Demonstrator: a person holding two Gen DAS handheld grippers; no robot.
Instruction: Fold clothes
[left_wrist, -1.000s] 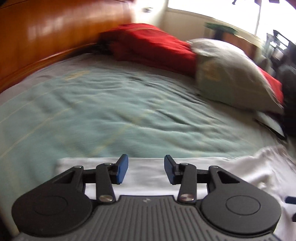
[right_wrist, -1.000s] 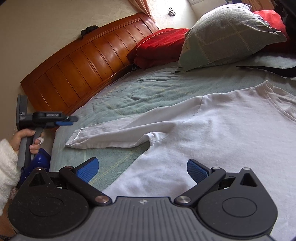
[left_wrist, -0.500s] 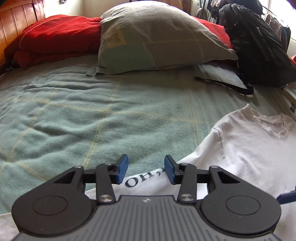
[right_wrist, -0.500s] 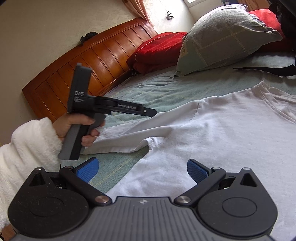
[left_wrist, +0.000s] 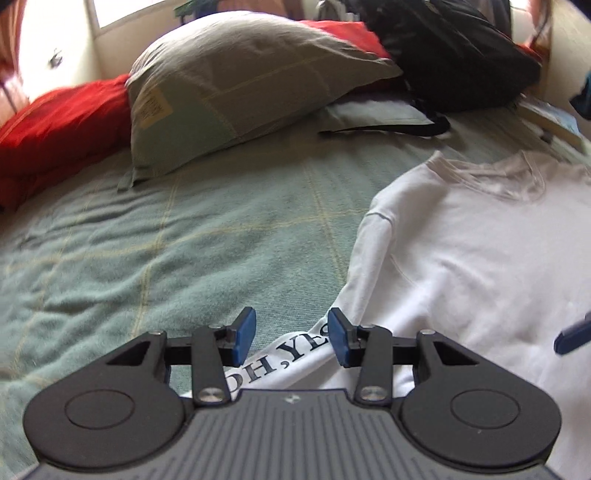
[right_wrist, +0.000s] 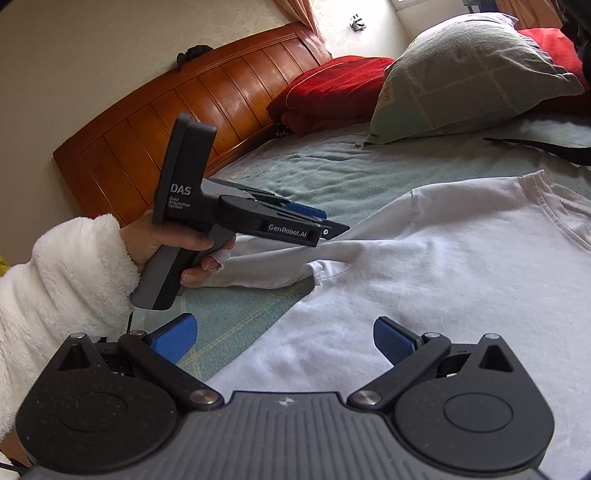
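White cotton shirt (right_wrist: 461, 280), smooth, flat on nubbly green blanket (left_wrist: 184, 236)

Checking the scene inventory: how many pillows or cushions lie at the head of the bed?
2 clearly: a grey-green checked pillow in the middle, and a red cushion beside it by the wooden headboard. Red fabric behind the pillow may be a third.

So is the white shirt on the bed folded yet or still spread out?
Spread out. The white shirt lies flat on the bed, its sleeve stretched sideways, collar showing, no fold visible.
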